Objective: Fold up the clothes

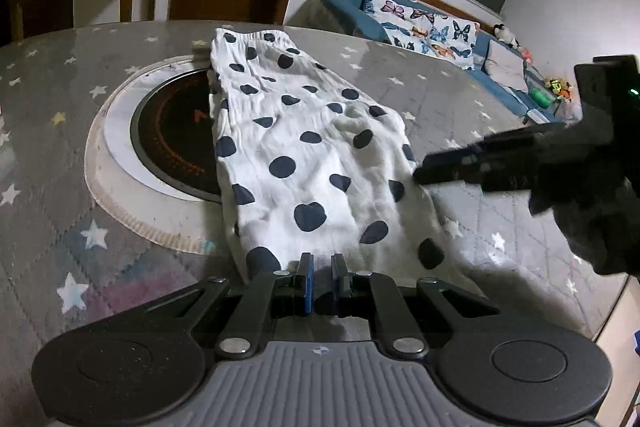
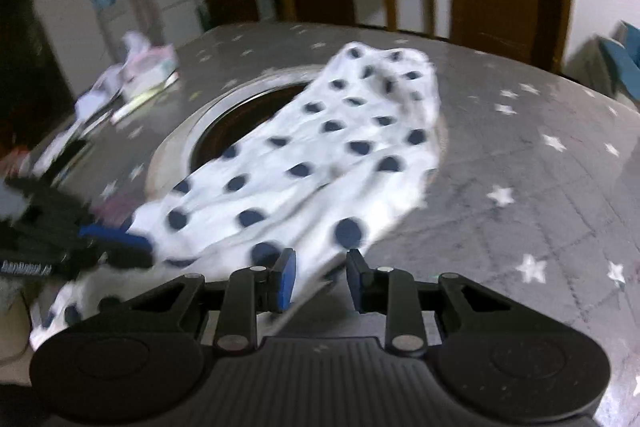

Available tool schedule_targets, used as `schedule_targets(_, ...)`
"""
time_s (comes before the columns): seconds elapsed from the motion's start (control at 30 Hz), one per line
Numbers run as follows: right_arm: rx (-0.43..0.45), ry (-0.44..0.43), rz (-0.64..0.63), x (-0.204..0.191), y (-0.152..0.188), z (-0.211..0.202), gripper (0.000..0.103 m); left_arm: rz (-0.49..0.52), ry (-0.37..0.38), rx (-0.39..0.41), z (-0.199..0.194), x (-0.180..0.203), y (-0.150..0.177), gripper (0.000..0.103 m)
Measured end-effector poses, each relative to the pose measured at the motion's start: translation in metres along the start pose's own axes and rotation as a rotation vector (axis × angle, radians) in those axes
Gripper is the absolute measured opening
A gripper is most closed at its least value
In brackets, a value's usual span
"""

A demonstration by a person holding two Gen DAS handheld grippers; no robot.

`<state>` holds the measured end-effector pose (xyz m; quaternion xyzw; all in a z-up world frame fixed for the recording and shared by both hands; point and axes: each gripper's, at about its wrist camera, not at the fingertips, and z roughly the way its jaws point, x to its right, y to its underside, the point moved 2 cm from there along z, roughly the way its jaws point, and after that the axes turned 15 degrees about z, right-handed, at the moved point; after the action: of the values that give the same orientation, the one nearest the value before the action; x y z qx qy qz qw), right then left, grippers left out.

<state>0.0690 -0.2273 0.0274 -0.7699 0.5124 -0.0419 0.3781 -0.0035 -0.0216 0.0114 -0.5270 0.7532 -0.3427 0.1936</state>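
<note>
- Left wrist view: the polka-dot garment (image 1: 304, 155), white with dark spots, lay stretched lengthwise across the bench (image 1: 480, 211), which carried a grey cover printed with stars
- The garment's left edge overlapped the round black cooktop (image 1: 172, 139) set into the bench; its elastic waistband lay at the far end
- The left gripper (image 1: 322, 263) was clenched on the garment's near hem, its fingers almost together with white fabric pinched between the blue pads
- The right gripper (image 1: 424, 173) entered from the right, its tip at the garment's right edge; contact could not be confirmed from this angle
- A blue sofa (image 1: 500, 67) with a butterfly-print cushion stood beyond the bench
- Right wrist view, blurred: the garment (image 2: 320, 155) ran diagonally from the near left to the far centre of the bench (image 2: 540, 187), partly covering the cooktop recess (image 2: 240, 115)
- The right gripper (image 2: 322, 267) stood part open, with the garment's near edge between its fingers; whether the pads pressed on the cloth could not be told
- The left gripper (image 2: 140, 247) was seen at the left, clamped on the fabric
- Loose papers (image 2: 136, 75) lay at the bench's far left
</note>
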Motion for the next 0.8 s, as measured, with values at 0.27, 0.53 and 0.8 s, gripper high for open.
schedule_targets(0.27,0.056,0.056,0.151,0.047,-0.028,0.016,0.027,0.014,-0.020,0.032,0.007,0.001,-0.025,0.010)
schedule_targets(0.53,0.058,-0.077,0.076,0.016,-0.029,0.028,0.027,0.009,-0.033,-0.011,0.024,0.000,-0.028,0.010)
schedule_targets(0.8,0.077,-0.113,0.076,0.016,-0.032,0.021,0.027,0.011,-0.045,-0.019,0.026,-0.002,-0.031,0.010)
